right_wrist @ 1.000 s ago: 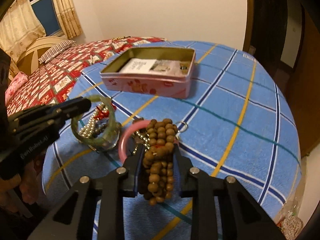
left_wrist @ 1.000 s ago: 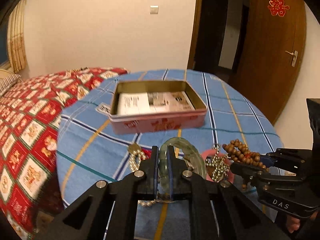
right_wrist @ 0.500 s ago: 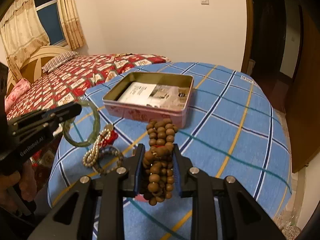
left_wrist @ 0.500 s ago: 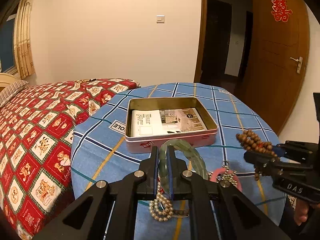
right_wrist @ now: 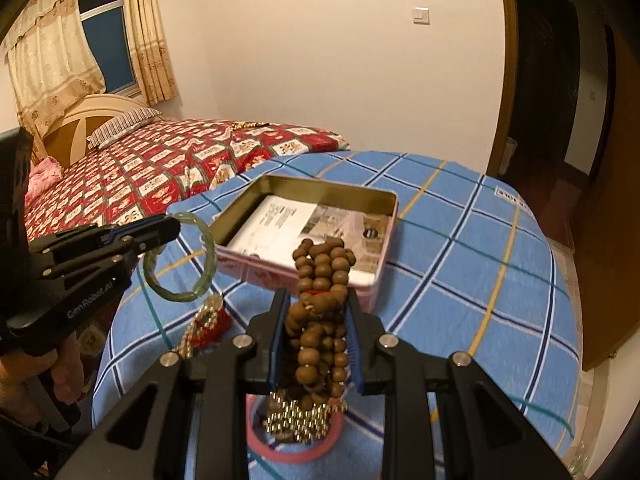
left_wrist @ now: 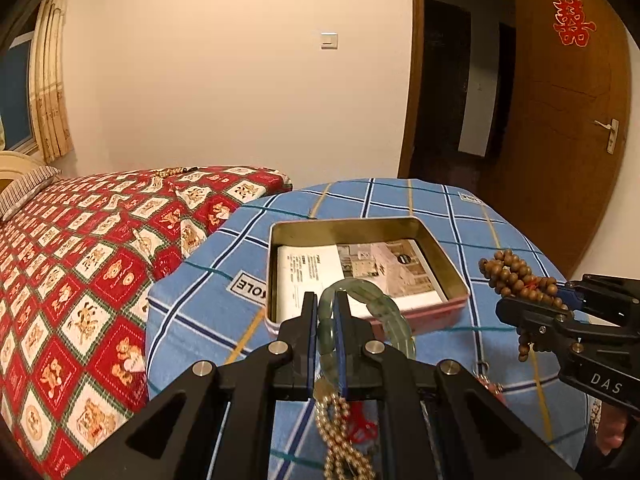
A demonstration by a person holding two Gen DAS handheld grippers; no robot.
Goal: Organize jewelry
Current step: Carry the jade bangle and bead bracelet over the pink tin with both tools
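Above the near edge of the round table under a blue plaid cloth, both grippers are raised clear of the surface. The left gripper is clenched on a translucent green jade bangle, held upright before the open pink rectangular tin, which sits mid-table with a printed leaflet inside. The right gripper is clamped on a coiled string of brown wooden beads, hanging just in front of the tin's near wall.
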